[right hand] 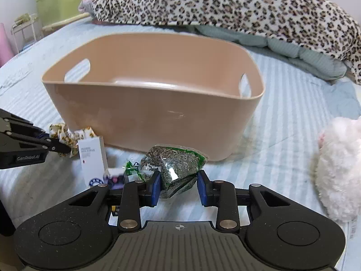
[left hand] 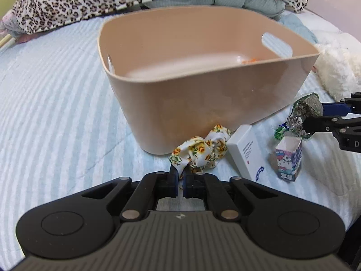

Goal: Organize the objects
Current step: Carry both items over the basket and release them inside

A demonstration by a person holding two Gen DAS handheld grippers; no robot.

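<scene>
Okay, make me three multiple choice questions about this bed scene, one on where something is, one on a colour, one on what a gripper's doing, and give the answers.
1. Where is the white box?
A. inside the bin
B. on the bed in front of the bin
C. on the pillow

2. What colour is the bin?
A. green
B. peach
C. black

3. What is the left gripper doing?
A. pinching the floral scrunchie
B. hanging open
C. gripping the bin's handle

Answers: B, it stands on the striped bedspread outside the bin's wall; B, peach throughout; A, fabric sits between its closed fingers.
</scene>
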